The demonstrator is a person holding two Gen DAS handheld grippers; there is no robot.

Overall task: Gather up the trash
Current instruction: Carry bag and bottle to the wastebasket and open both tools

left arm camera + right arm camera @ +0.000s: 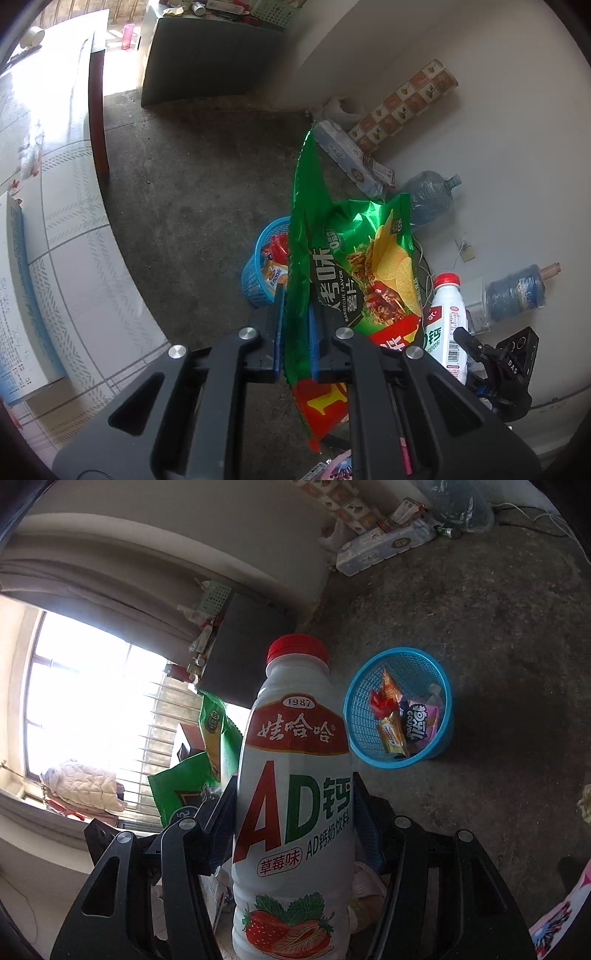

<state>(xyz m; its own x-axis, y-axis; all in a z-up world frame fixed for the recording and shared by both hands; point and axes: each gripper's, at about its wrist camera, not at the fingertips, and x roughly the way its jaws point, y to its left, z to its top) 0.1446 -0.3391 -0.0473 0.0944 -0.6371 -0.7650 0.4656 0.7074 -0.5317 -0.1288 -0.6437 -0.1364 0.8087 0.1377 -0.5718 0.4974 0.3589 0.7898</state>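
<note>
My left gripper (297,325) is shut on a green barbecue chip bag (354,266) and holds it in the air above the floor. My right gripper (293,812) is shut on a white AD milk bottle with a red cap (295,794); the bottle also shows in the left wrist view (447,321). A blue plastic basket (439,686) stands on the floor and holds several snack wrappers (406,720). In the left wrist view the basket (258,266) lies below and behind the chip bag. The chip bag shows left of the bottle in the right wrist view (195,775).
A table with a checked white cloth (66,221) is at the left. Water jugs (432,195), a pack of bottles (347,155) and a tiled roll (406,103) lie by the wall. A dark cabinet (207,62) stands at the back. The floor is bare concrete (192,192).
</note>
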